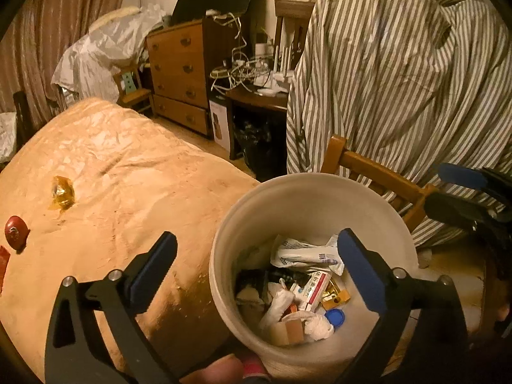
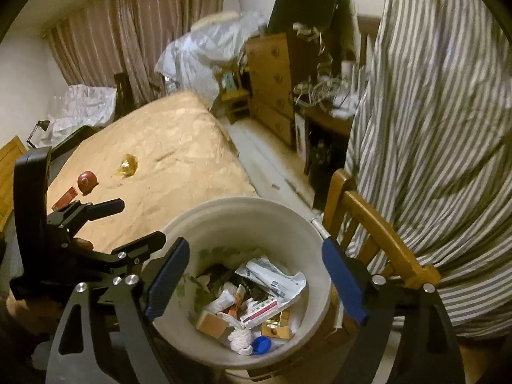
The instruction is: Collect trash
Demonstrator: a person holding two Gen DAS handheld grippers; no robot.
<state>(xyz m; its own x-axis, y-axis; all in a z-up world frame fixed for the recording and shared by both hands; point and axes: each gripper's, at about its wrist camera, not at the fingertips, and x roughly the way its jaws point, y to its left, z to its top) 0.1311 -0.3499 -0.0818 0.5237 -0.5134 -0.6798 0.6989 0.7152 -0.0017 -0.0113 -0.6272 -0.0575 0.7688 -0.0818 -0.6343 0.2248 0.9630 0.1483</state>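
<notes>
A white trash bucket (image 1: 243, 211) (image 2: 224, 214) stands beside the table, holding several pieces of trash: wrappers, tissues, a blue cap (image 1: 335, 317) (image 2: 263, 344). My left gripper (image 1: 256, 256) is open and empty, hovering over the bucket's near rim. My right gripper (image 2: 256, 272) is open and empty above the bucket. On the tan tablecloth (image 1: 128, 176) (image 2: 166, 147) lie a yellow crumpled wrapper (image 1: 62, 196) (image 2: 128, 165), a red round object (image 1: 15, 228) (image 2: 87, 181) and a red packet (image 1: 3, 264) (image 2: 65, 197).
A wooden chair (image 1: 377, 172) (image 2: 368, 217) draped with a striped shirt (image 1: 400, 64) (image 2: 448, 112) stands right of the bucket. A chest of drawers (image 1: 179, 73) and a desk with cables (image 1: 256, 73) are at the back. The left gripper's body shows in the right wrist view (image 2: 64, 224).
</notes>
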